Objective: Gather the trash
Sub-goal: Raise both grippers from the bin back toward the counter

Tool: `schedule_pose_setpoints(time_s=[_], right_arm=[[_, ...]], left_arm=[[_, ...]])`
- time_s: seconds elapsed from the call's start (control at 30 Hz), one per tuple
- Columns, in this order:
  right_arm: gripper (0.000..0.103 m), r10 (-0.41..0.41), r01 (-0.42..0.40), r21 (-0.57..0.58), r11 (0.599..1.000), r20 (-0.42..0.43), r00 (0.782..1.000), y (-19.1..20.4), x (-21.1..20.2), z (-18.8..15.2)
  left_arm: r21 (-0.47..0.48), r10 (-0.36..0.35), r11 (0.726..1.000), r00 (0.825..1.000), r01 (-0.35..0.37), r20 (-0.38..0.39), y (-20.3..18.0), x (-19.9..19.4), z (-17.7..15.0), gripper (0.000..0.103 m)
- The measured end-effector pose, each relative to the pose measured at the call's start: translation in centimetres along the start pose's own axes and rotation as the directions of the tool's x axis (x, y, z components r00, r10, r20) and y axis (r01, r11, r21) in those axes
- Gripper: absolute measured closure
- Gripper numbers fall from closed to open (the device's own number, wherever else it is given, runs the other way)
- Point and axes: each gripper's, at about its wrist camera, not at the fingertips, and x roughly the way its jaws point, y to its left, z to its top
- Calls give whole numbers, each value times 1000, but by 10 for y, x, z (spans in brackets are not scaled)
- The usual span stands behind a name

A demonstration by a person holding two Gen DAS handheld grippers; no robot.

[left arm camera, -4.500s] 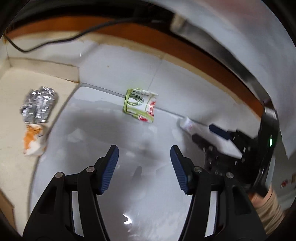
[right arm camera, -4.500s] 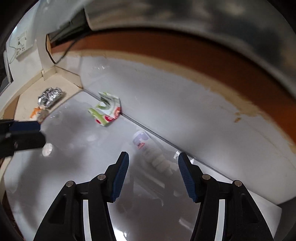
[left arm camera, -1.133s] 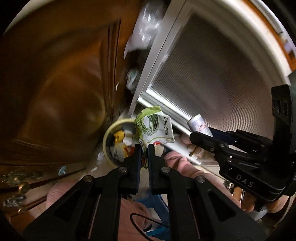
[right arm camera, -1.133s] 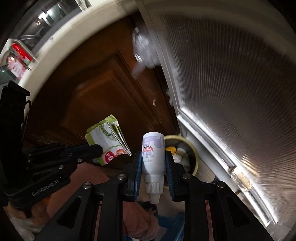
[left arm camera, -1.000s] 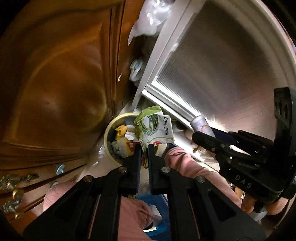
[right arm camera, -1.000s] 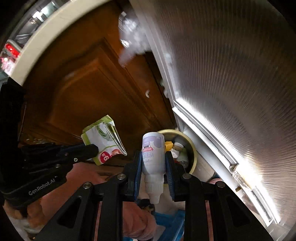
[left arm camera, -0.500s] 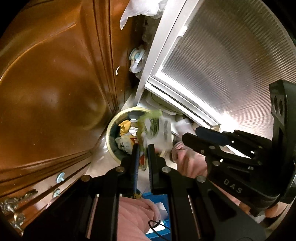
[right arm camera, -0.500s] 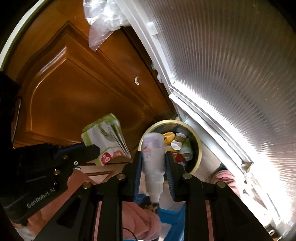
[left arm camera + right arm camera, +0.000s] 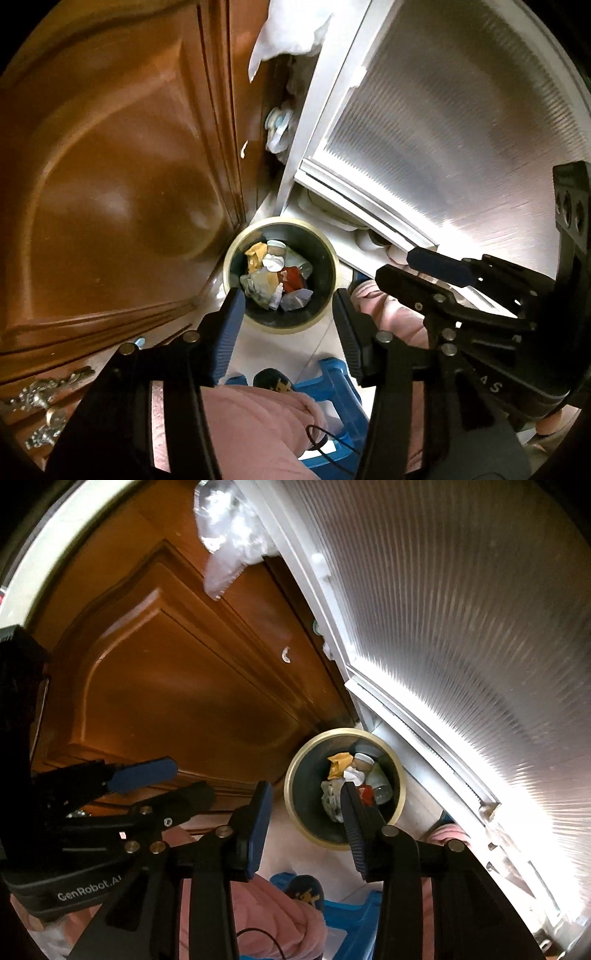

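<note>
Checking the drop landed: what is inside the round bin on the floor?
The bin holds a heap of mixed trash: a yellow-orange wrapper, a white cap-like piece, something red and crumpled pale packaging. Whatever lies under that top layer is covered.

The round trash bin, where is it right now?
The trash bin stands on the floor below both grippers, in the corner between the brown wooden door and the ribbed glass panel.

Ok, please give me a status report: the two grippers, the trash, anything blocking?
Left gripper and right gripper: jaws just opened, nothing between them. Both above trash bin, litter inside. Nothing blocking the bin.
</note>
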Motion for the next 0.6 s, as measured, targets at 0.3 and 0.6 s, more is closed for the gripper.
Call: schedule_pose_setpoints(time_s=[0.3, 0.6], right_arm=[[64, -75, 76, -56, 995, 28, 997, 26, -40, -17], [64, -142, 148, -69, 987, 83, 986, 40, -76, -26]], left_arm=[[21, -12, 1000, 999, 11, 44, -6, -34, -18, 57], [38, -28, 999, 996, 25, 82, -7, -64, -37, 57]])
